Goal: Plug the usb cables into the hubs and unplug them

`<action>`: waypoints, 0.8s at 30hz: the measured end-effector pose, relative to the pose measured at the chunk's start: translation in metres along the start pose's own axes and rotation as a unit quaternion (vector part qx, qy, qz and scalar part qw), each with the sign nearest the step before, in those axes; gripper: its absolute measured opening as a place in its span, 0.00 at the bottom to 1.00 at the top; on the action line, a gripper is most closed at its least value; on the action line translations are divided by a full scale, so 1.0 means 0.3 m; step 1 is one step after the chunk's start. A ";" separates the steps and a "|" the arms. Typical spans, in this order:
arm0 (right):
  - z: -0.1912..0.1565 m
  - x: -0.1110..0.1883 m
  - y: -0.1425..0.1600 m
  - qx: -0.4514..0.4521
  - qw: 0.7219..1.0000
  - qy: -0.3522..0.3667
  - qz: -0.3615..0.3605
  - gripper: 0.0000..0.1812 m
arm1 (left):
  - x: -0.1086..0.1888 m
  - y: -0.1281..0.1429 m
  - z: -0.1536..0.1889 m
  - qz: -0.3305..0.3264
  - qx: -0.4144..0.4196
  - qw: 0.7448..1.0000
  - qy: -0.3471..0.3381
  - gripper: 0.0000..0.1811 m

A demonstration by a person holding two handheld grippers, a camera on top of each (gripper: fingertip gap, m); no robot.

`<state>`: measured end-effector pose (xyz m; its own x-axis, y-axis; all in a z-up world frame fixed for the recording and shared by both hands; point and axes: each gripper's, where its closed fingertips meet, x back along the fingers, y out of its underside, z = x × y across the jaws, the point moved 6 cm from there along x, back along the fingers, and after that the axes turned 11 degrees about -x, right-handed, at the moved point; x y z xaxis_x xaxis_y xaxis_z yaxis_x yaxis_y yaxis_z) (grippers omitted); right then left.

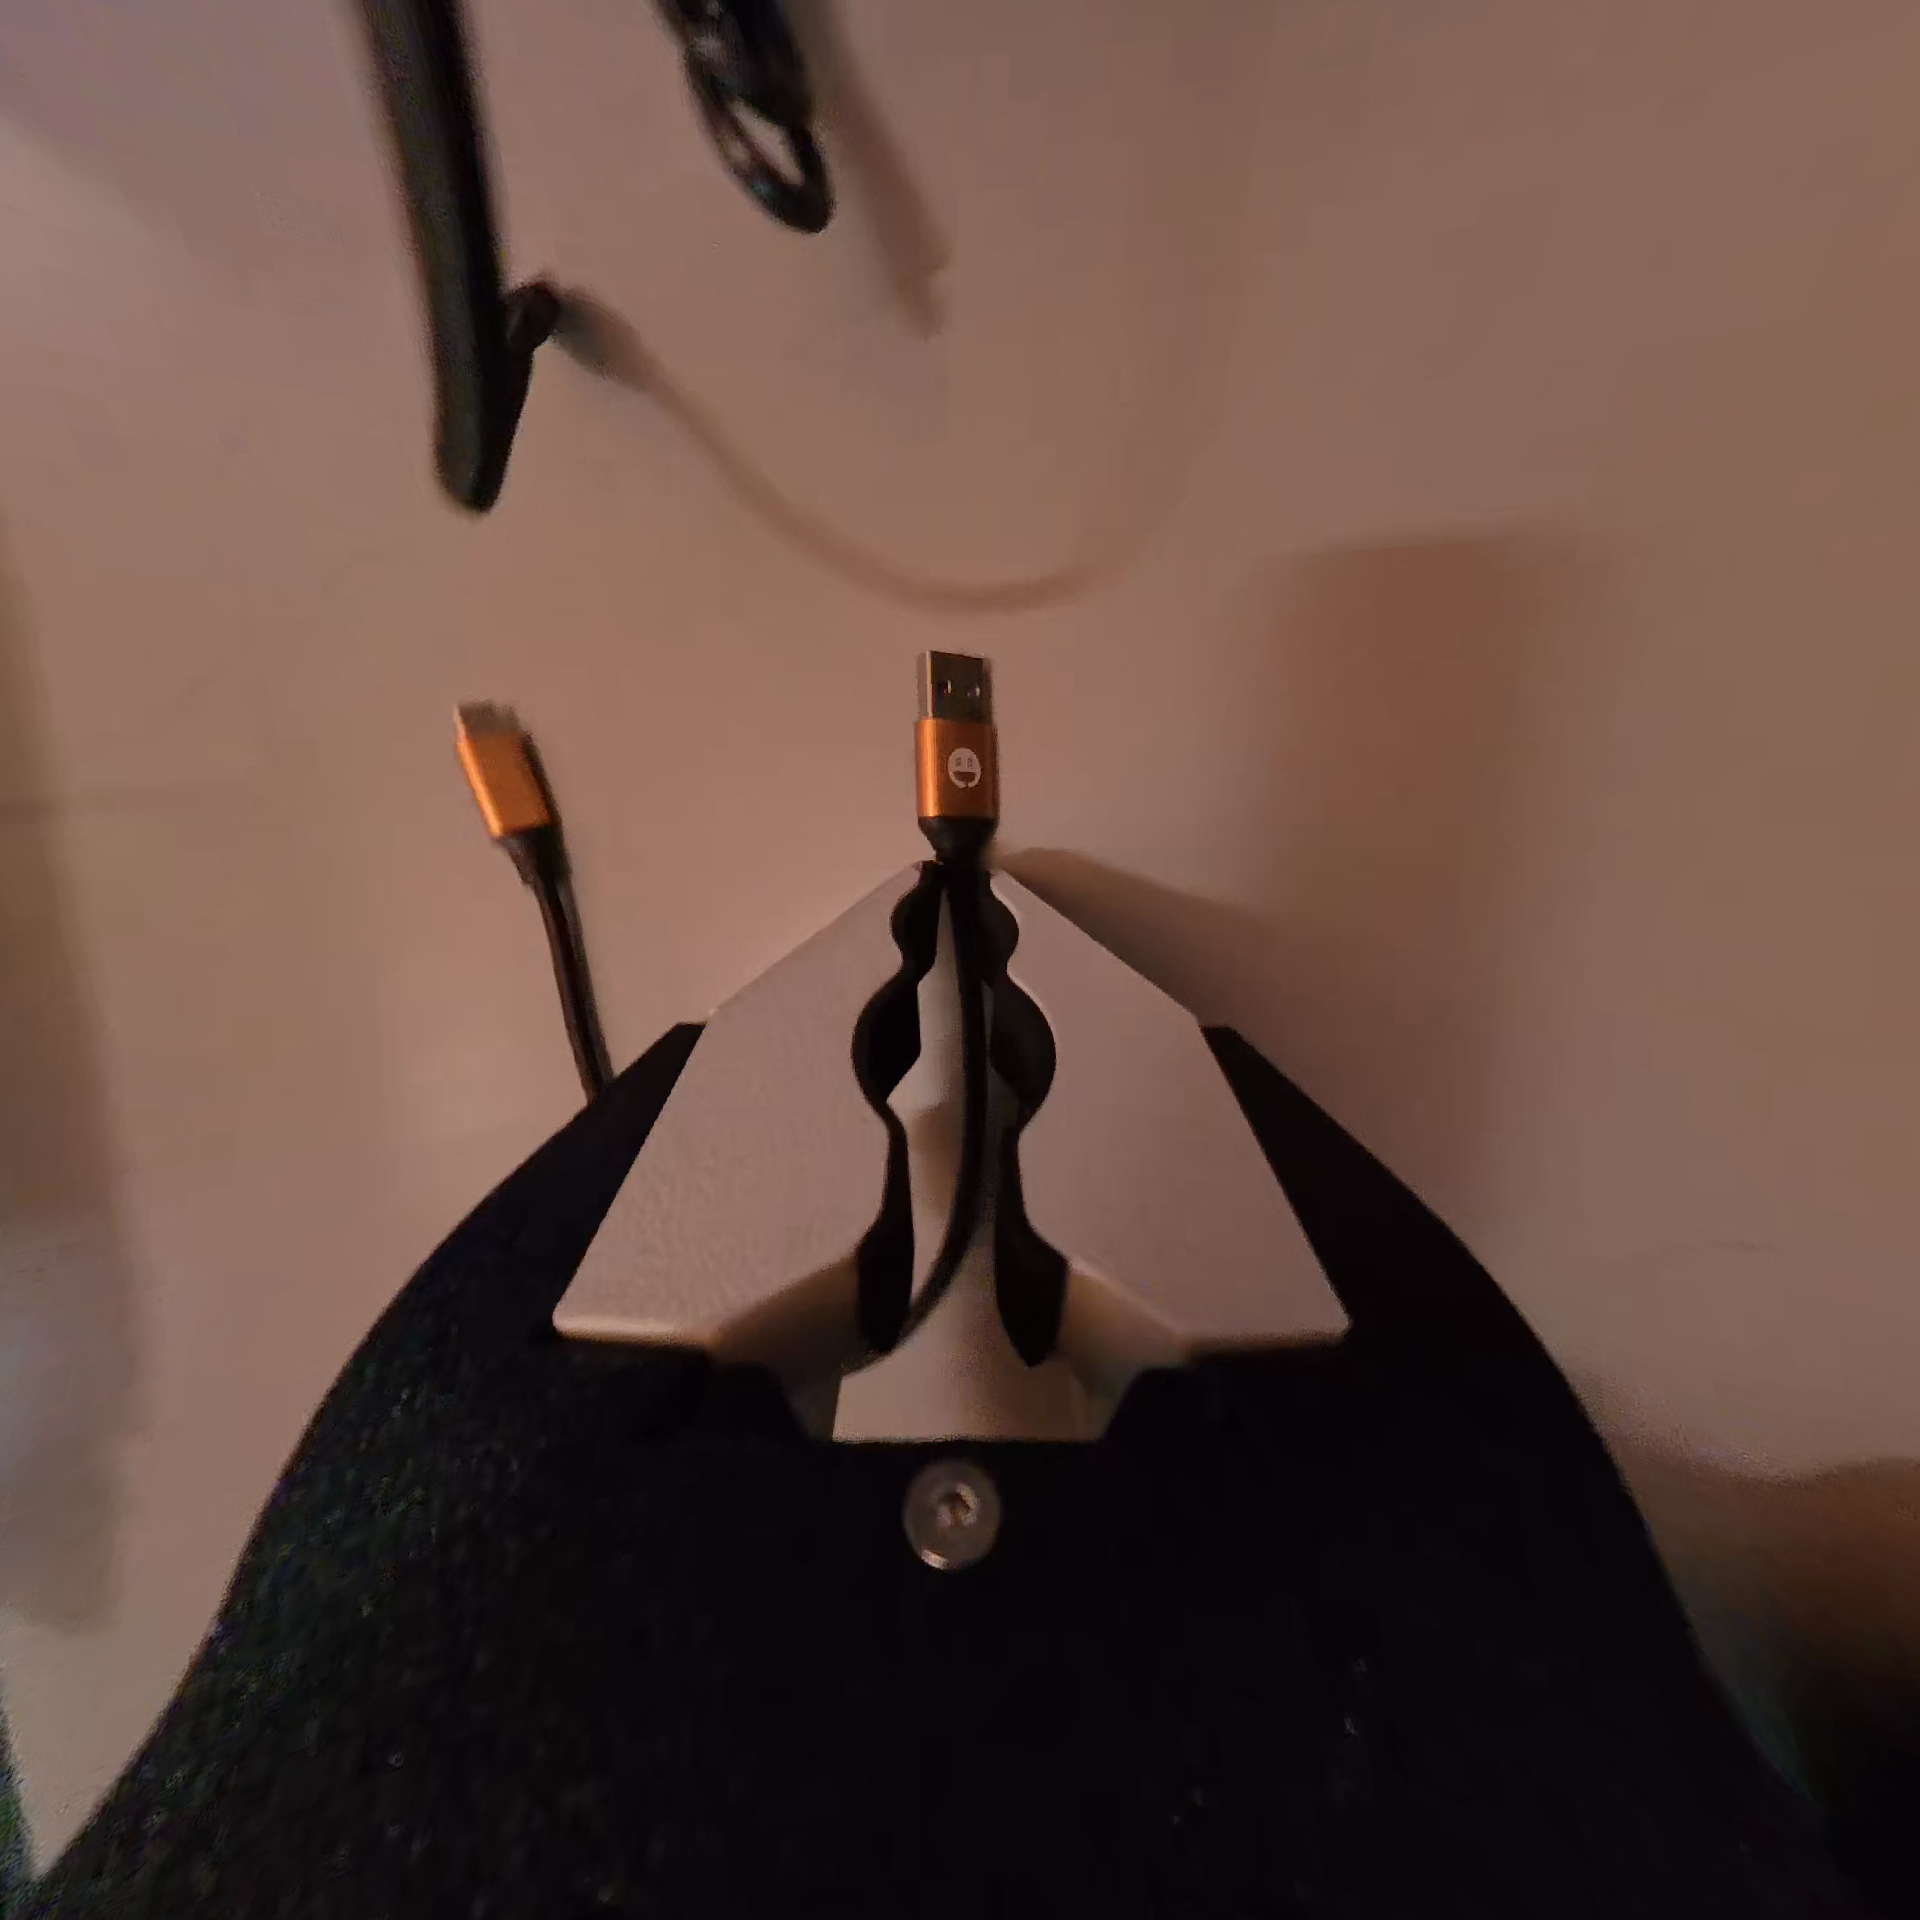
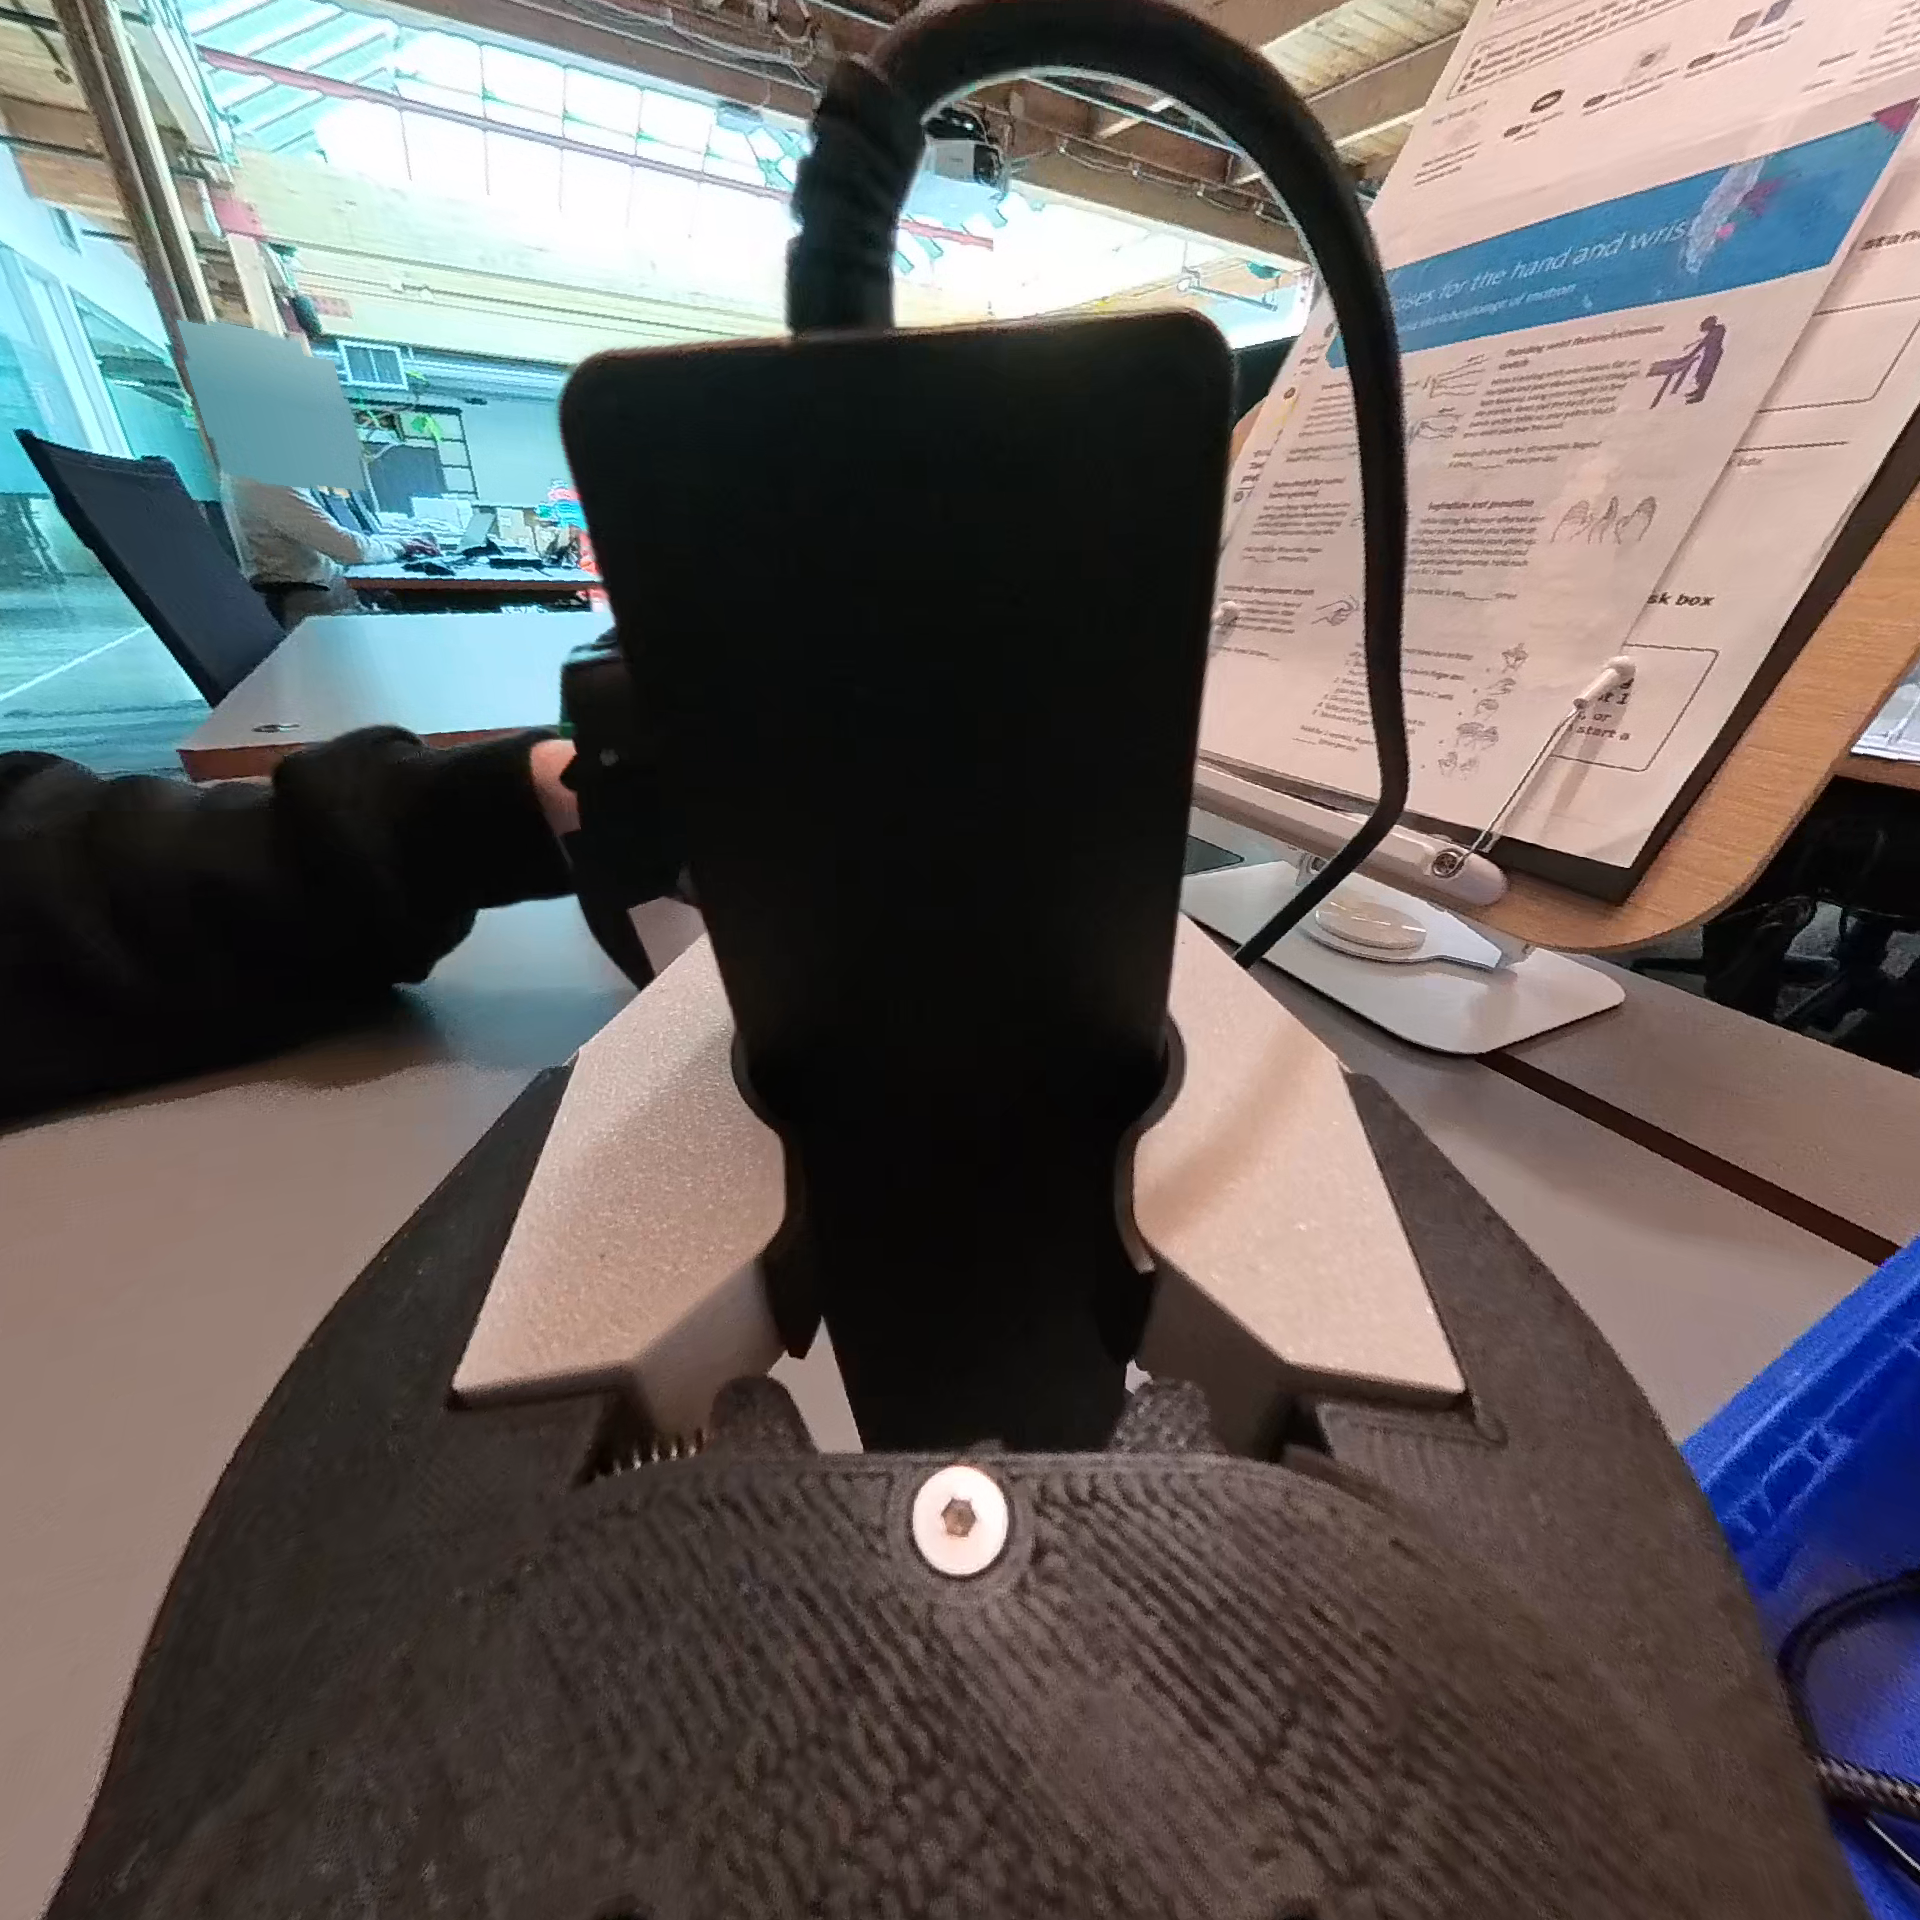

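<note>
Grip confirmed on both tools. In the left wrist view, the left gripper (image 1: 958,868) is closed on a black USB cable (image 1: 961,1049), which runs up between the white fingers (image 1: 727,1132). Its orange-collared USB-A plug (image 1: 955,753) stands just past the fingertips, metal end pointing away from the camera and clear of any port. A second orange-collared connector (image 1: 499,774) on a black lead sits to the left, apart from the fingers. Farther off, over a pale surface (image 1: 1455,416), a dark elongated object (image 1: 457,312) and a dark cable loop (image 1: 769,156) are too blurred to identify.

In the right wrist view, the right gripper (image 2: 956,1029) clamps a flat black hub (image 2: 904,665), held upright between the fingers. The hub's thick black cord (image 2: 1361,416) leaves its top edge and arcs down to the right. A blue bin (image 2: 1829,1507) occupies the near right corner. To the left, a black sleeve (image 2: 260,862) rests on the grey table (image 2: 260,1247). Beyond the hub on the right, a tilted board with printed sheets (image 2: 1558,468) stands on the table.
</note>
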<state>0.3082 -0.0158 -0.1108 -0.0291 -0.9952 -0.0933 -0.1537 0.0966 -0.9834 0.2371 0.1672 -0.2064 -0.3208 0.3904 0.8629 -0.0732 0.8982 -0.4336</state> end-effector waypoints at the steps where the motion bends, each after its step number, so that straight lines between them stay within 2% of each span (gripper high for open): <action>1: 0.002 0.001 -0.001 0.003 1.000 0.003 -0.001 0.35 | 0.016 0.006 -0.002 0.016 0.018 1.000 0.008 0.02; 4: -0.005 0.004 -0.007 0.008 1.000 -0.002 0.006 0.35 | 0.121 -0.010 -0.024 0.124 0.082 0.989 0.018 0.02; 8: -0.043 -0.014 0.000 0.030 0.999 -0.031 -0.011 0.35 | 0.295 -0.038 0.002 0.277 0.142 0.944 0.113 0.02; 13: -0.130 -0.081 0.030 0.057 0.993 -0.091 -0.045 0.34 | 0.418 -0.034 0.041 0.336 0.167 0.909 0.183 0.02; 16: -0.171 -0.123 0.052 0.061 0.990 -0.113 -0.063 0.34 | 0.474 -0.069 0.052 0.331 0.170 0.913 0.167 0.02; 19: -0.214 -0.155 0.064 0.054 0.986 -0.146 -0.065 0.34 | 0.513 -0.143 0.074 0.299 0.185 0.924 0.149 0.02; 24: -0.263 -0.182 0.086 0.048 0.978 -0.190 -0.072 0.34 | 0.478 -0.258 0.130 0.220 0.180 0.945 0.160 0.02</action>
<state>0.2278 0.0421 -0.1188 0.3575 -0.9338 0.0138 -0.0360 -0.0286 -0.9989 0.1599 0.1457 -0.0592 -0.0976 0.8033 0.5875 -0.3332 0.5299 -0.7799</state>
